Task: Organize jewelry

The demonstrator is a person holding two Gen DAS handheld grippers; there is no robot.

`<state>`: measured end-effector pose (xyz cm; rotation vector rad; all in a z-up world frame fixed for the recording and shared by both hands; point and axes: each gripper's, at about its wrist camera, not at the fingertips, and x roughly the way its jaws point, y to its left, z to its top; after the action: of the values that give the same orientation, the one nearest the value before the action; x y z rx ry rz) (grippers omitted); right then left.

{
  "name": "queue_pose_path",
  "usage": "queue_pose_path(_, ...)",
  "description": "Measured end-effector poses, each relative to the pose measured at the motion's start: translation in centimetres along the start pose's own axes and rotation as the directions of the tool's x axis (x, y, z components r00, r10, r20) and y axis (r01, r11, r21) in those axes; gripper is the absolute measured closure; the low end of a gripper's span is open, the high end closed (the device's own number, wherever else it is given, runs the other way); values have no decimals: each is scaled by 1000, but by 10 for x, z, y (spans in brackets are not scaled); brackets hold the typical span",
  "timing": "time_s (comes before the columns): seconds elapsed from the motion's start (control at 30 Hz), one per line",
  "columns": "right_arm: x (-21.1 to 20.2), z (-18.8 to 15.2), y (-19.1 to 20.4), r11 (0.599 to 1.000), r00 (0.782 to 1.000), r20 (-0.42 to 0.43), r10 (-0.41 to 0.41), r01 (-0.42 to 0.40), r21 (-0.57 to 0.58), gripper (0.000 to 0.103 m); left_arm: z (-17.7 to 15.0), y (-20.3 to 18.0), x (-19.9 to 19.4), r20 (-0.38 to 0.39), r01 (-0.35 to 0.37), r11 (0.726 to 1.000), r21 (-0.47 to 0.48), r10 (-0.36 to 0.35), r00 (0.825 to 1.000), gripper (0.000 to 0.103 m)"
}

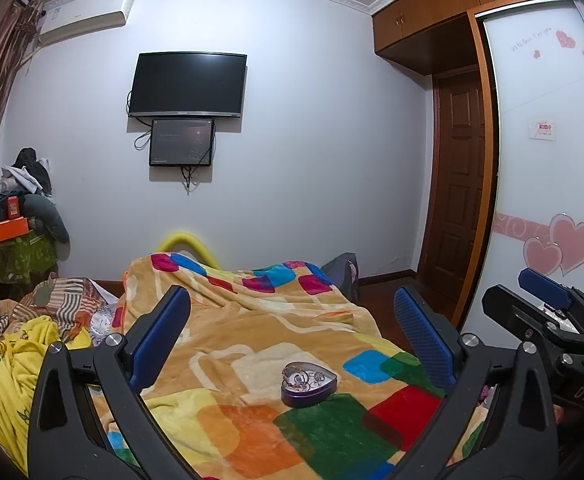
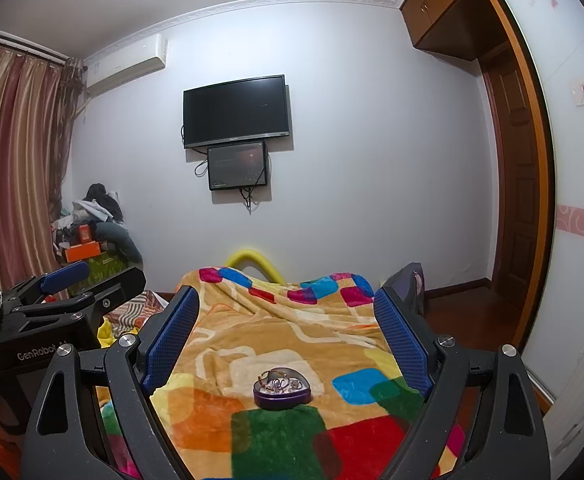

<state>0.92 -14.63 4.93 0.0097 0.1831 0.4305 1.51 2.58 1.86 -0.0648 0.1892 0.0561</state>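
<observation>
On the bed, a purple heart-shaped tin [image 1: 309, 384] holding a tangle of jewelry [image 1: 301, 376] sits on the colourful patchwork blanket [image 1: 252, 320], its lid off. From the left wrist view the left gripper [image 1: 292, 332] hangs above the blanket with its blue-padded jaws spread wide and empty, the tin lying ahead between them, nearer the right-hand finger and touching neither. The right gripper [image 2: 288, 330] is likewise wide apart and empty, the tin [image 2: 282, 390] centred ahead between its fingers, clear of both.
</observation>
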Motion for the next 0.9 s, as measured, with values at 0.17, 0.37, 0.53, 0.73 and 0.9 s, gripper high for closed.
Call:
queue_pose_path(0.17, 0, 0, 0, 1000, 1000, -1, -1, 1, 1, 16, 0, -1, 0, -1, 7, 1000, 1, -7, 1000, 1)
queue_pose_path(0.37, 1, -1, -1, 1000, 1000, 0, -3, 3, 0, 16, 0, -3, -2, -1, 16, 1000, 6, -16, 1000, 1)
queue_pose_path(0.53, 1, -1, -1, 1000, 1000, 0, -4, 4, 1, 16, 0, -3, -3, -2, 19, 1000, -5, -19, 1000, 1)
queue_pose_path(0.73, 1, -1, -2, 1000, 1000, -1, -4, 4, 5, 16, 0, -4, -2, -3, 21, 1000, 3, -21, 1000, 1)
queue_pose_path(0.9, 1, -1, -2, 1000, 1000, -7, -3, 3, 6, 16, -1, -4, -3, -1, 25, 1000, 6, -25, 1000, 1)
